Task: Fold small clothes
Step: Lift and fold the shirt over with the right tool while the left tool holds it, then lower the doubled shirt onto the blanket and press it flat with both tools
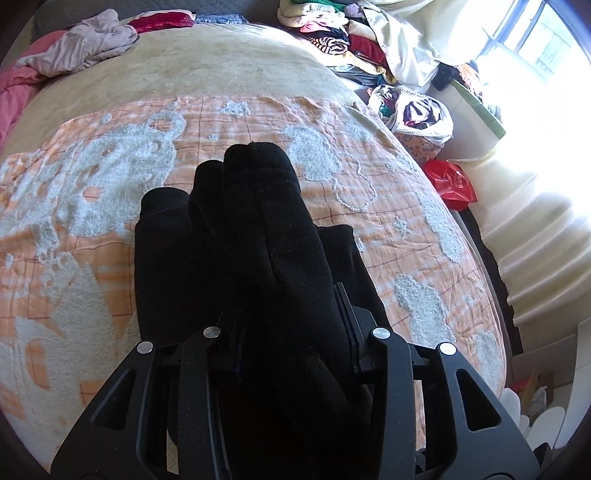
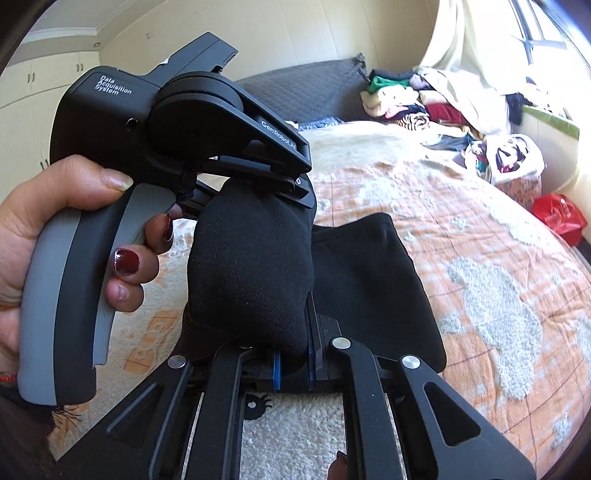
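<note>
A bundle of black socks (image 1: 255,229) is clamped in my left gripper (image 1: 295,325) and sticks out forward above the bed. In the right wrist view the same black sock bundle (image 2: 251,266) hangs between the left gripper (image 2: 291,184) above and my right gripper (image 2: 293,365) below. Both grippers are shut on it, at opposite ends. Another black cloth piece (image 2: 373,280) lies flat on the orange blanket (image 2: 480,229) behind the bundle. It also shows in the left wrist view (image 1: 159,266) under the socks.
The orange-and-white blanket (image 1: 92,206) covers the bed. A crumpled pinkish garment (image 1: 92,40) lies at the far left. A heap of mixed clothes (image 1: 332,33) sits at the headboard. A bag of clothes (image 1: 417,110) and a red bag (image 1: 448,181) lie by the right edge.
</note>
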`<state>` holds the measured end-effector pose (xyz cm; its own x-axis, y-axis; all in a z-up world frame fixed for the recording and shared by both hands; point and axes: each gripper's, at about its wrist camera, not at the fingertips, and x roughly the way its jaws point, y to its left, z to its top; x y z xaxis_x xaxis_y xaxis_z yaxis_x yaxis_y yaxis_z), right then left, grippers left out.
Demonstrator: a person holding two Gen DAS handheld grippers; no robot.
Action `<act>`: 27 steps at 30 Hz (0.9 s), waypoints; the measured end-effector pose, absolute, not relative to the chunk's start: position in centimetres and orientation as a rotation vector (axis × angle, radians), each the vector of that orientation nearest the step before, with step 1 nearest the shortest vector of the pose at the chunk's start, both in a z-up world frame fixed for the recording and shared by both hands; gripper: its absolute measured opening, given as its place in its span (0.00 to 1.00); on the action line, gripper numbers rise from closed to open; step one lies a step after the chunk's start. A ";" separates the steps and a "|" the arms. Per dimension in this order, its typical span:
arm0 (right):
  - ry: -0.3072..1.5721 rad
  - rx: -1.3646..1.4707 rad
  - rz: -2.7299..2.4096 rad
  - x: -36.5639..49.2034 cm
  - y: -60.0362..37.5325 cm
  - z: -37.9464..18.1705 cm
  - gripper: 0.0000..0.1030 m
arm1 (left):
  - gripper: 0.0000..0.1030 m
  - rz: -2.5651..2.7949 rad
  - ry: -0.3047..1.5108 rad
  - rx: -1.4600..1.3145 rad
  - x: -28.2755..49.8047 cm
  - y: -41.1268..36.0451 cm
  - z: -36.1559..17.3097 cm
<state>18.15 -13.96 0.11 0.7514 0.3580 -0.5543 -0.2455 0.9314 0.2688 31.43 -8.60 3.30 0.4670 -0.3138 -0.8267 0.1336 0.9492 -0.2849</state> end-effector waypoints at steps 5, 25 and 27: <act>0.730 0.255 0.341 19.4 -14.8 -0.8 0.08 | 0.30 -0.265 1.075 -0.187 32.2 -9.4 2.4; 0.924 0.522 0.372 22.4 -18.8 -3.2 0.26 | 0.46 -0.303 1.153 -0.180 34.7 -12.0 -1.0; 0.935 0.529 0.385 22.5 -19.0 -3.3 0.30 | 0.58 -0.339 1.148 -0.224 34.7 -11.7 -0.8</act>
<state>22.53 -19.02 -3.33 0.5420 0.5286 -0.6533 -0.0856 0.8080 0.5829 34.65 -11.69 -0.75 0.3675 -0.3748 -0.8512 0.1480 0.9271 -0.3443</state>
